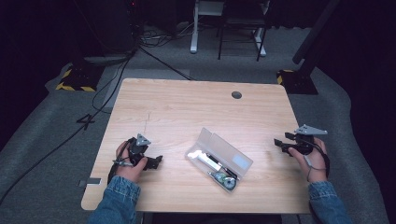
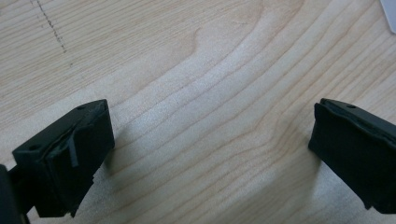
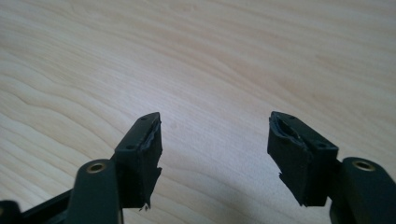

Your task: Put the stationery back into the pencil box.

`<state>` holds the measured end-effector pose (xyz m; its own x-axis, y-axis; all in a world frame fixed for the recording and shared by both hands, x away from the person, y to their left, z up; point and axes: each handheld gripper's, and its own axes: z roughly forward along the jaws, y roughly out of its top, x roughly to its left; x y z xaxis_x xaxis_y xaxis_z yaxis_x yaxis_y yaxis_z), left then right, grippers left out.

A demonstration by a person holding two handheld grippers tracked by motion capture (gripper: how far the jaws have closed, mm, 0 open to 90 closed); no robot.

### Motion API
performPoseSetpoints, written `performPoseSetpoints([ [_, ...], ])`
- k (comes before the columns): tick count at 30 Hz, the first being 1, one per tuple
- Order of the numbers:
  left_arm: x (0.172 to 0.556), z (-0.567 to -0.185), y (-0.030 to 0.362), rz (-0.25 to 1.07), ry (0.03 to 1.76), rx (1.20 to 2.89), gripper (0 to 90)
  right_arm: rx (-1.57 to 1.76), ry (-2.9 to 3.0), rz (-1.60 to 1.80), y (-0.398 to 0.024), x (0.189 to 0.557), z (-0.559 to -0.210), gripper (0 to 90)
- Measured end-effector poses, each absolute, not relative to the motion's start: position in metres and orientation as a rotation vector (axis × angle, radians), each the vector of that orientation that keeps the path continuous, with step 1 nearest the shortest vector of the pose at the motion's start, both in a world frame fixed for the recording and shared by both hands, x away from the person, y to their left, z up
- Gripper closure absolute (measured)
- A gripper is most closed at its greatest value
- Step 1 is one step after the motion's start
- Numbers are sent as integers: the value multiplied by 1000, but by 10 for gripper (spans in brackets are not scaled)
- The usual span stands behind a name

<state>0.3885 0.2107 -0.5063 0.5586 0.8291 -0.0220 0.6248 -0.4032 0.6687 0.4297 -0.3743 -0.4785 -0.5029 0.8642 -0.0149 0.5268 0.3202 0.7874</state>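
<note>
Claws released (both), left claw [image 1: 156,161], right claw [image 1: 279,143], high view adds open pencil case [image 1: 219,159] between.

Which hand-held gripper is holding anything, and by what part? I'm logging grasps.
Neither. The left hand-held gripper and right hand-held gripper are open over bare table.

The left tool [image 2: 212,154] holds its jaws wide apart over bare wooden table [image 2: 196,70].

No legible text, label, brand or number appears. The pale patch on the clear case [image 1: 219,156] lid is too small to read. The wooden table [image 1: 187,107] carries no markings.
</note>
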Motion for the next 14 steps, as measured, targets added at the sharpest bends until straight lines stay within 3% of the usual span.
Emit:
performPoseSetpoints([
  [10, 390, -506, 209, 413, 1167, 2163, 2, 1269, 2188, 995, -376, 434, -503, 315],
  [14, 390, -506, 209, 411, 1168, 2163, 2, 1262, 2217, 992, -375, 437, -504, 215],
])
